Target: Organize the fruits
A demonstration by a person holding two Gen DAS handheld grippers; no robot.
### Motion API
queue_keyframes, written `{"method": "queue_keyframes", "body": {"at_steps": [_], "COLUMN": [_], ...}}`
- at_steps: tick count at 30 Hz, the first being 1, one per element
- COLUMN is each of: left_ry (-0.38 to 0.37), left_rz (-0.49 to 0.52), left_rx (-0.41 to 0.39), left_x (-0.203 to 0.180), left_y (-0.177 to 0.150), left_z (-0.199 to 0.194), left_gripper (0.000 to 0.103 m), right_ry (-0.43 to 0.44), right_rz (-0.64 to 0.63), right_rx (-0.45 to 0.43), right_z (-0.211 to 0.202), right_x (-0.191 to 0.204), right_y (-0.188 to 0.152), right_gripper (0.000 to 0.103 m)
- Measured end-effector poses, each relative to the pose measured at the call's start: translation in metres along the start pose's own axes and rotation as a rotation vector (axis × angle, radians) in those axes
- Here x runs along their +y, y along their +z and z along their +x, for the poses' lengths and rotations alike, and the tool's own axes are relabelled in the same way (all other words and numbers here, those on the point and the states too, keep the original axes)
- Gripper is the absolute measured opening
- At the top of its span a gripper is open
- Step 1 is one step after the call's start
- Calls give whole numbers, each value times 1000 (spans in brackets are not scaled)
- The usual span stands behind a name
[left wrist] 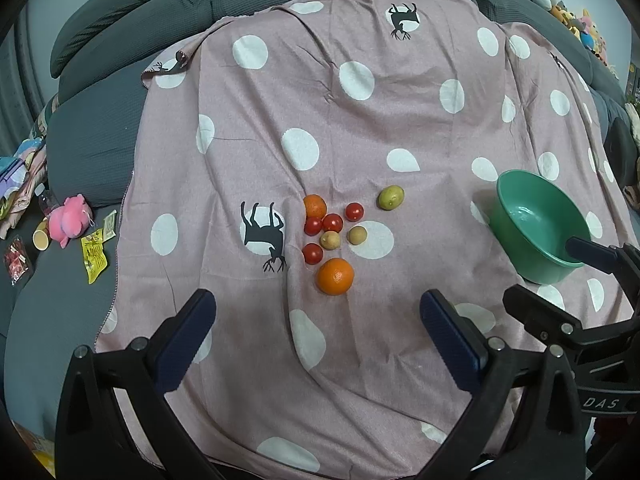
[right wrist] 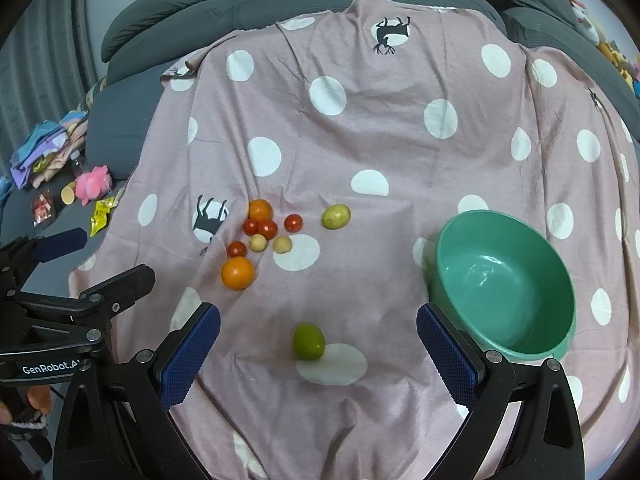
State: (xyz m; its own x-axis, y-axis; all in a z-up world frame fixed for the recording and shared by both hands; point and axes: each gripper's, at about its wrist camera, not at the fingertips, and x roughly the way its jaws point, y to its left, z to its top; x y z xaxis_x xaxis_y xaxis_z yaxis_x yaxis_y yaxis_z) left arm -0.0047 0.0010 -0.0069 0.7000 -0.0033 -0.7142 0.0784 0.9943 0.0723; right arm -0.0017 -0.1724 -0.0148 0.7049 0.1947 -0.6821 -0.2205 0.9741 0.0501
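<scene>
Lying clustered on the cloth, small round fruits: red, orange, yellow-green.

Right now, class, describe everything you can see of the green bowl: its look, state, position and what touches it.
The green bowl is round, deep and a glossy teal green, seemingly plastic, with light glinting off its smooth inside. It stands upright and holds nothing. A small lip or handle juts from its rim on the near side. It rests on the pink spotted cloth, to the right of the fruit cluster and apart from every fruit. The right gripper is open, one finger just in front of the bowl's wall; contact cannot be told.
</scene>
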Motion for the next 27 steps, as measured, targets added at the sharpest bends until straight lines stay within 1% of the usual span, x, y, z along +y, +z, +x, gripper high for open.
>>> {"method": "queue_keyframes", "body": {"at_steps": [27], "left_ry": [-3], "left_rz": [-4], "left_rx": [6], "left_x": [0], "left_y": [-1], "left_z": [0], "left_gripper": [102], "right_ry": [-1], "right_rz": [-3], "right_rx": [0], "right_z": [-1], "right_x": [2], "right_y": [0], "right_gripper": [100]}}
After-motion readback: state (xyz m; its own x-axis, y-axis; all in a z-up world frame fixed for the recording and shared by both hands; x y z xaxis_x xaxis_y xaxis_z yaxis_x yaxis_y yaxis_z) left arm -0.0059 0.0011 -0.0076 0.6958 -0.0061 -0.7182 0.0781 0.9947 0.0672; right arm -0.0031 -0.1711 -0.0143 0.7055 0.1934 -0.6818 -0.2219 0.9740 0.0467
